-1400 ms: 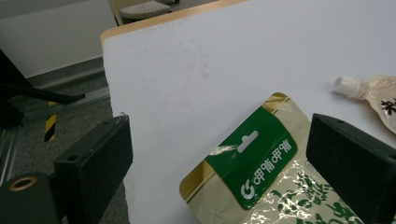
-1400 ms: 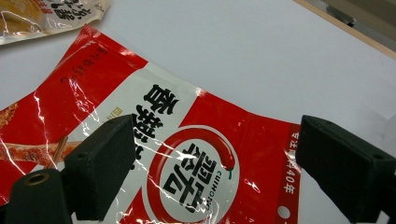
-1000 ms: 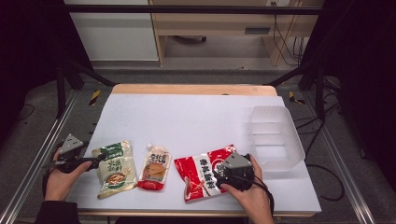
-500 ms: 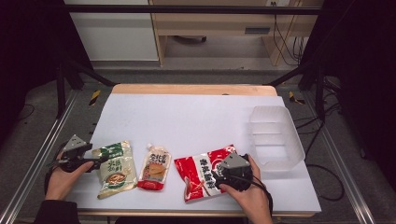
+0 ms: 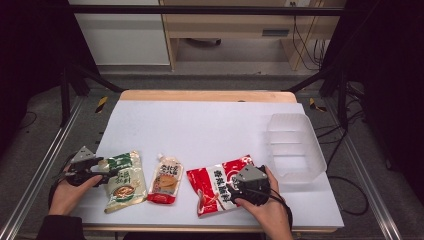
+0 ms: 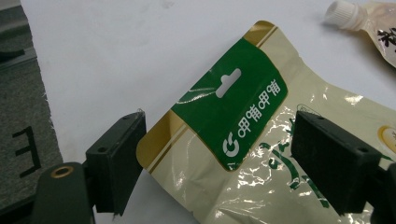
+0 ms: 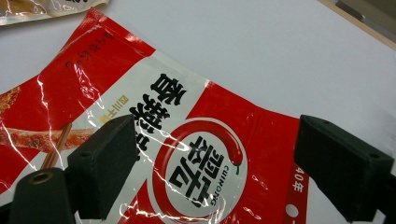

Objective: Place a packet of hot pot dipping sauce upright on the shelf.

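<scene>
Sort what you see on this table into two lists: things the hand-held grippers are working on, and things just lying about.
In hand:
- green and cream pouch, between the open jaws of the left hand-held gripper, which have just been closing
- red packet, under the open right hand-held gripper

Lying about:
- spouted pouch
- clear plastic bin

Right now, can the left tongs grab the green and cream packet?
Probably yes. The left tongs have just been closing, with the top corner of the green and cream packet already between their open jaws, and nothing lies in the way. The pads do not press it yet.
</scene>
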The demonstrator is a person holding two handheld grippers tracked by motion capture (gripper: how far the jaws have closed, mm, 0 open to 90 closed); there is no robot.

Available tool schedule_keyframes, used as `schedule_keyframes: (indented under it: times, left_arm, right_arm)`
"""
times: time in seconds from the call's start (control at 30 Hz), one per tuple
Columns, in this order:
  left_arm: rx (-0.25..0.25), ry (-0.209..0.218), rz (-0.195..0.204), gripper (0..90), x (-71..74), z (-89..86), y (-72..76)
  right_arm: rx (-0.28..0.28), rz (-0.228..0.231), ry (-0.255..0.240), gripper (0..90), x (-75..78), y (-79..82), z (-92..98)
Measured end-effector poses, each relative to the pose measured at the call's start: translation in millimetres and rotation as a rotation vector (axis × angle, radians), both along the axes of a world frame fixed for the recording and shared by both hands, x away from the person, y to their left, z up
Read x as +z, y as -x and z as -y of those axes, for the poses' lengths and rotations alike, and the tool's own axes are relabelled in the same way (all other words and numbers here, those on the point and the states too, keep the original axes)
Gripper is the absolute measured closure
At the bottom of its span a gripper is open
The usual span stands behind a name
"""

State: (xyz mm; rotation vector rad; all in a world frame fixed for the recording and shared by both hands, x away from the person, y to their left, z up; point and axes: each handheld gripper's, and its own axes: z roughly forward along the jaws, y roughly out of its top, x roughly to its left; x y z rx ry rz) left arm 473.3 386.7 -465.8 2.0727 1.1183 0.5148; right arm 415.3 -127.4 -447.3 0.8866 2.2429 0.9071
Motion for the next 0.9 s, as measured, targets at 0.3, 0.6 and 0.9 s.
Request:
schedule_keyframes:
  times: [0.3, 0.6, 0.9]
  left_arm:
    - [-0.033, 0.033, 0.025, 28.7, 9.4, -1.0, 15.6]
    - [-0.093, 0.046, -0.048, 40.1, 7.1, -7.7, 24.7]
    - [-0.078, 0.001, -0.054, 60.6, -0.7, -6.8, 9.3]
  right_arm:
    - [0.0, -0.002, 0.004, 14.1, 0.1, 0.7, 0.4]
    - [0.006, -0.005, 0.019, 14.2, -0.8, 0.7, 0.0]
    - [0.01, -0.009, 0.03, 14.4, -2.4, 0.7, -3.1]
